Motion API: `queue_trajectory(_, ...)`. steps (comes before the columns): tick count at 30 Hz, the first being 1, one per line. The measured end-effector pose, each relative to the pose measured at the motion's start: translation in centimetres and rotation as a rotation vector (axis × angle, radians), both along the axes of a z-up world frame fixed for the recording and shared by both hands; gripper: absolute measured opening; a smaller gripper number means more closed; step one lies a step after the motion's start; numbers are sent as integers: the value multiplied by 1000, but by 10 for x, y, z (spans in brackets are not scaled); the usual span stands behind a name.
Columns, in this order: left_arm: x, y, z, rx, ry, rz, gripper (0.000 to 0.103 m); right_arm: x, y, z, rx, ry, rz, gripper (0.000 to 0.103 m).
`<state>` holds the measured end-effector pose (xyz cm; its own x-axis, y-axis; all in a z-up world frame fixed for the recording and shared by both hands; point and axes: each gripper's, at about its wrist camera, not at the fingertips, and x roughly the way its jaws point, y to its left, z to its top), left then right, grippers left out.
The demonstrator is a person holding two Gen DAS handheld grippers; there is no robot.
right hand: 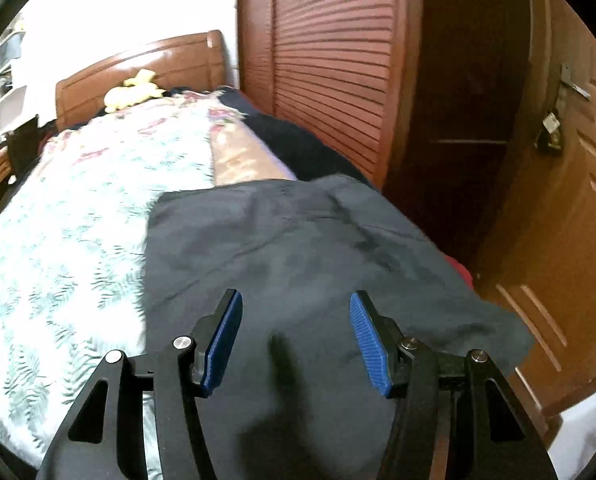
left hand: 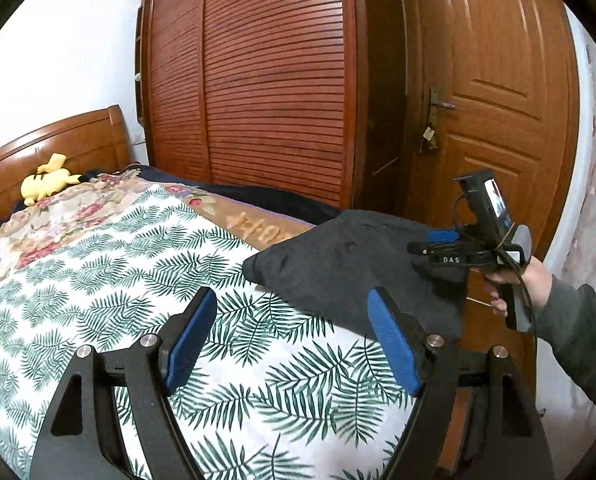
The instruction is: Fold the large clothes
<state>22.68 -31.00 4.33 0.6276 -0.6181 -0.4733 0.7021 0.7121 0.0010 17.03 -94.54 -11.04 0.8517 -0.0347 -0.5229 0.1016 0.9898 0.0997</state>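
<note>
Left gripper hangs over the leaf-print bedspread, jaws spread wide, nothing between them, the dark garment just ahead and to its right, apart from the pads. Garment itself lies at the right edge of the bed, toward the foot corner, part of it draped past the edge on the door side. Right gripper is low over that cloth, jaws apart, not pinching; in the left wrist view it sits at the garment's far right side, hand on the handle. Risks, as I judge them: both tools released, so the overhanging portion could slide off the bed edge if the cloth gets nudged; a close from here may catch the bedspread along with the garment, or only one layer, giving a skewed fold. Yellow plush at the headboard corner is well apart, no issue.
</note>
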Motion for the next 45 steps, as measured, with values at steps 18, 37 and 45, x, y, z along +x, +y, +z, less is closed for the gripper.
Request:
queue_trajectory(18, -79, 80, -1, -25, -17, 179, 102, -94, 108, 12, -13, -152, 208, 82)
queue_trajectory(37, -143, 220, -40, 4, 16, 537, 102, -137, 244, -9, 36, -180, 423, 83)
queue_trajectory(45, -166, 267, -56, -50, 76, 651, 102, -159, 276, -17, 30, -201, 506, 83)
